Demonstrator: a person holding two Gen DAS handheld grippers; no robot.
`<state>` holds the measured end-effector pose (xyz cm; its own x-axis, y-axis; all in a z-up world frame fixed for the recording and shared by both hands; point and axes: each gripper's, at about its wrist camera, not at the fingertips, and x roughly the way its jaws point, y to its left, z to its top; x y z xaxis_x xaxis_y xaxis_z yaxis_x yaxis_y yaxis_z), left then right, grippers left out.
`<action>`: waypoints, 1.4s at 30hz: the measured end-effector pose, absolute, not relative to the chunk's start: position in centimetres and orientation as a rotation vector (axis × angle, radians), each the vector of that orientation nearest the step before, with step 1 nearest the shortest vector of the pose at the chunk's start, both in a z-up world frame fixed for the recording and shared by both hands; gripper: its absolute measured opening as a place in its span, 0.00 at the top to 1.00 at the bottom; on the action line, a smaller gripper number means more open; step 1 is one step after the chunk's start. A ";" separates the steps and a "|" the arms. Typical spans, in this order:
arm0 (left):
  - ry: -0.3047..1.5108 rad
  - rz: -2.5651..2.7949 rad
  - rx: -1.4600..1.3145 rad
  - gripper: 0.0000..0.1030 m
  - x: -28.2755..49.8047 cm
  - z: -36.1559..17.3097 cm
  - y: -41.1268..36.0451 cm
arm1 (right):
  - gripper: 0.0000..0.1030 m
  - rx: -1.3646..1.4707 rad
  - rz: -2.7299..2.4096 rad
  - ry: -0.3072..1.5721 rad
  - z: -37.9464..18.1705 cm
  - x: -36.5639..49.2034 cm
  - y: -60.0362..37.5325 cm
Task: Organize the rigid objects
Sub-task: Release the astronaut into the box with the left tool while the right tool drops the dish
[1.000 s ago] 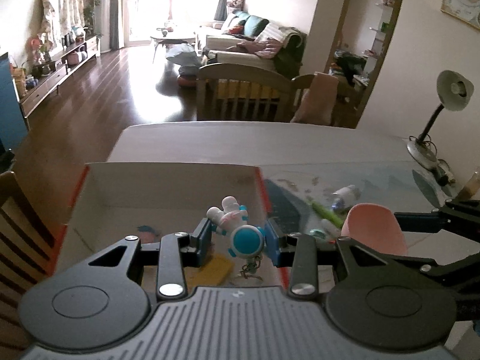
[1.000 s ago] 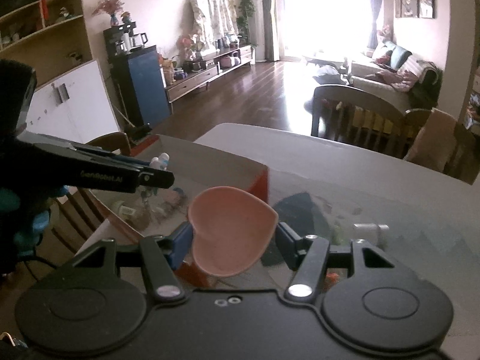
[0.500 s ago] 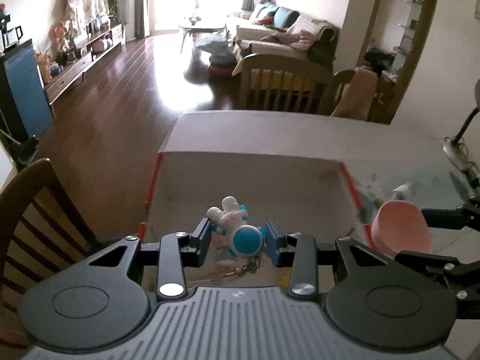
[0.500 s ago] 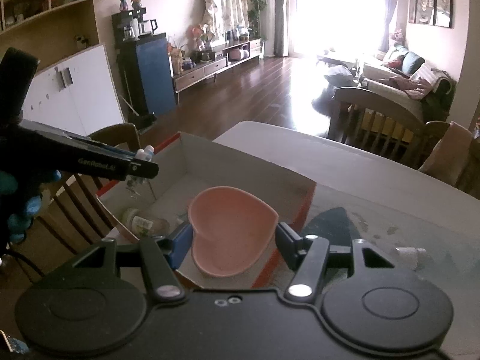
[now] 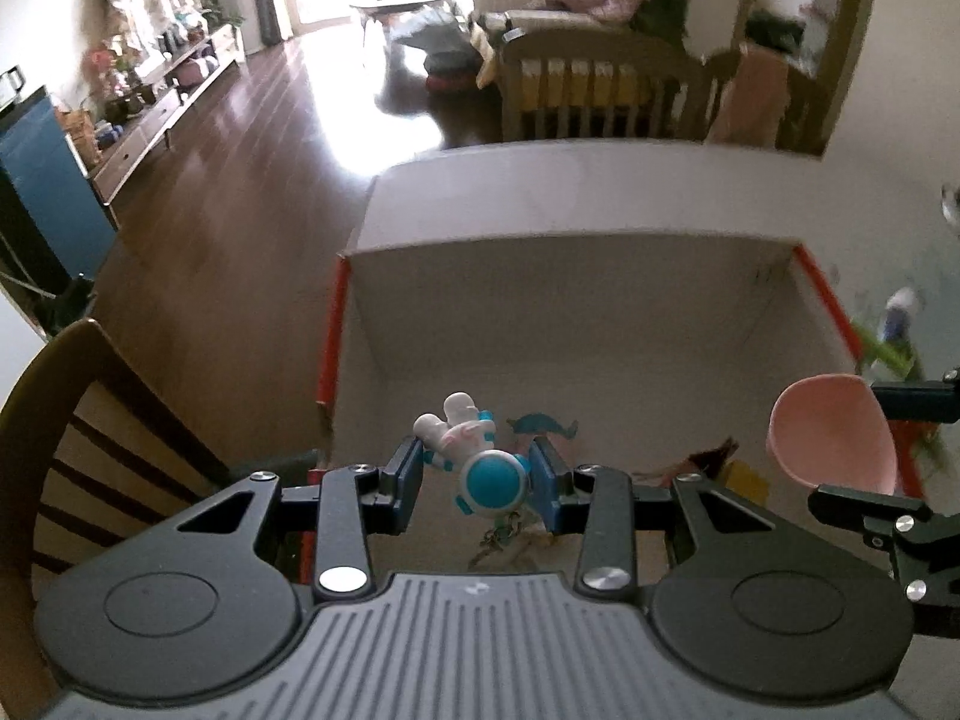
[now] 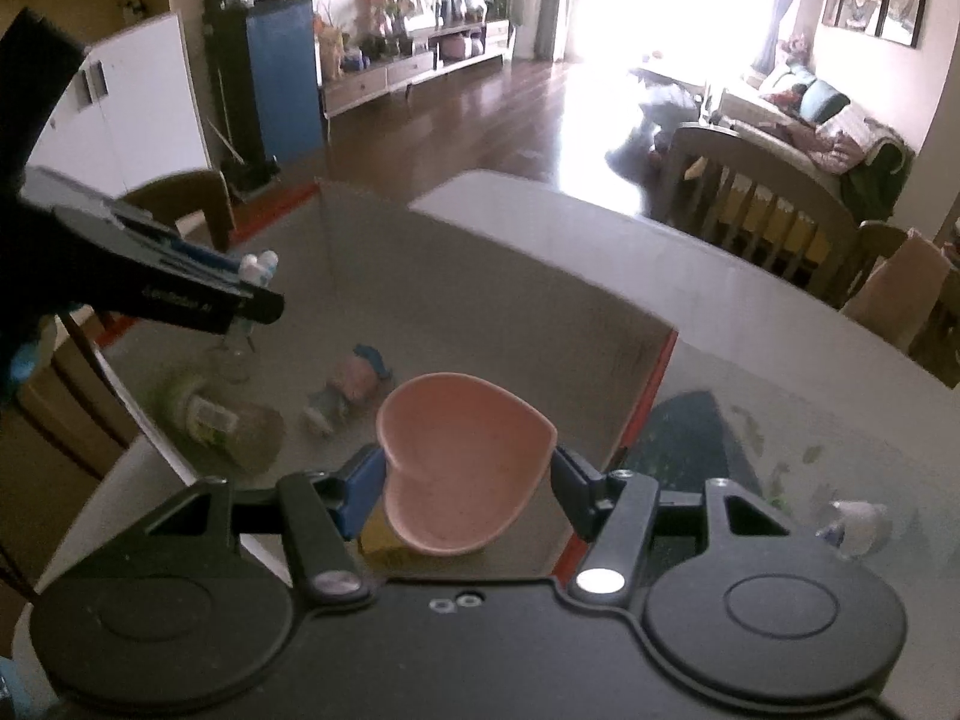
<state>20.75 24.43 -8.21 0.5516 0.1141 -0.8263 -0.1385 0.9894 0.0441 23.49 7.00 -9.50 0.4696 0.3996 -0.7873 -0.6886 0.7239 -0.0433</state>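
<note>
My left gripper (image 5: 477,471) is shut on a white and blue astronaut keychain (image 5: 474,450) and holds it over the near left part of an open cardboard box (image 5: 570,300) with red edges. My right gripper (image 6: 465,471) is shut on a pink heart-shaped dish (image 6: 465,462) and holds it over the box's near right side; the dish also shows in the left wrist view (image 5: 831,435). The left gripper shows in the right wrist view (image 6: 240,294) at the left, with the astronaut's legs sticking out.
Inside the box (image 6: 480,312) lie a clear bottle (image 6: 222,420), a small pink and blue toy (image 6: 348,384) and a yellow item (image 5: 744,480). On the table right of the box are a small white bottle (image 6: 855,528) and a dark mat (image 6: 684,444). Wooden chairs stand around.
Both grippers have moved left from the table's glass area to above the box, each keeping its object. The views now look down into the box.
</note>
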 end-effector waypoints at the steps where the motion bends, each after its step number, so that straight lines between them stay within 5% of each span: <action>1: 0.988 0.149 -0.018 0.63 21.1 -8.7 24.4 | 0.42 -0.387 0.684 0.856 -9.9 23.5 7.1; 18: 1.160 0.123 0.083 0.63 23.0 -14.4 23.1 | 0.40 -0.414 0.686 0.906 -11.5 23.7 8.0; 42: 1.062 0.091 0.003 0.62 18.8 -9.2 21.2 | 0.37 -0.306 0.700 0.847 -7.7 22.3 5.4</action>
<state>18.85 21.23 -9.24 0.4839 0.0762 -0.8718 -0.0736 0.9962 0.0462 22.30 5.44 -7.70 0.4589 0.4412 -0.7712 -0.6739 0.7385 0.0215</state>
